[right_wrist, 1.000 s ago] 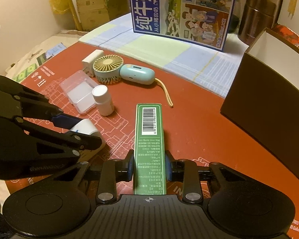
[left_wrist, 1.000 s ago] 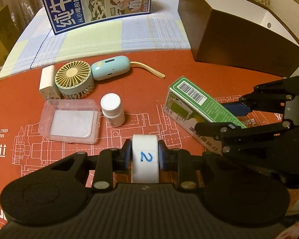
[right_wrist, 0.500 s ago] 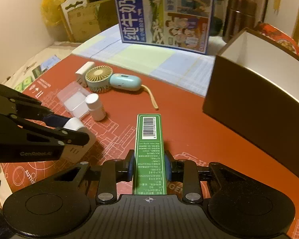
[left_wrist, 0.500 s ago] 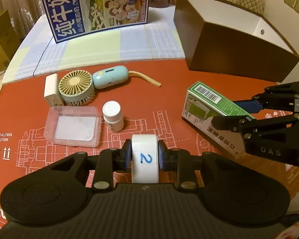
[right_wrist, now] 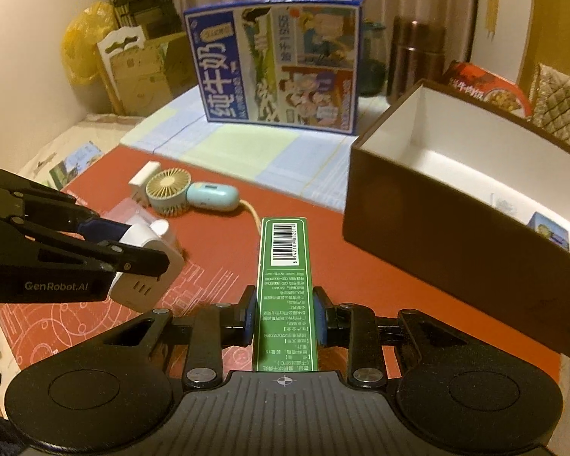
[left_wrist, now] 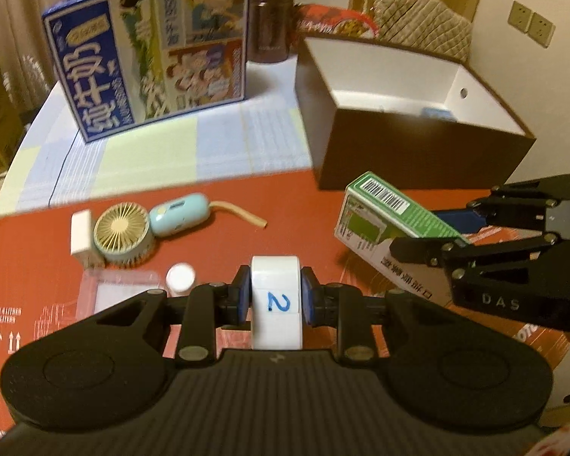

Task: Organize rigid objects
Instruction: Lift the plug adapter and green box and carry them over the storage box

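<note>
While clamped between the blue pads of the left claw [left_wrist: 275, 298], white cube [left_wrist: 276, 300] marked with a handwritten blue "2" on its near face; rounded edges, small slots on one side in the right wrist view [right_wrist: 142, 266]. Held clear above the red mat [left_wrist: 292, 212], with "GenRobot.AI" readable on the left claw's arm. Gripped in the right claw [right_wrist: 285, 315]: long green box [right_wrist: 285, 288], narrow face up, bearing a white barcode near its far end and rows of small white Chinese print too fine to read. From the left wrist view, same green box [left_wrist: 391, 216] tilted, raised off the table, just in front of the brown box [left_wrist: 418, 144], "DAS" printed on the right claw's arm. Brown box open-topped, white inside, with a small blue item in its far corner [right_wrist: 551, 230]. Left on the mat: cream handheld fan [left_wrist: 123, 233] with pale blue handle, white adapter [left_wrist: 81, 237] touching its left side, white-capped bottle [left_wrist: 180, 277], clear plastic case [left_wrist: 121, 292] just beside it. Behind, on the checked cloth [left_wrist: 171, 148], blue milk carton box [left_wrist: 152, 64] printed with large white characters "纯牛奶". On the mat's left edge, "LITERS" partly legible.
</note>
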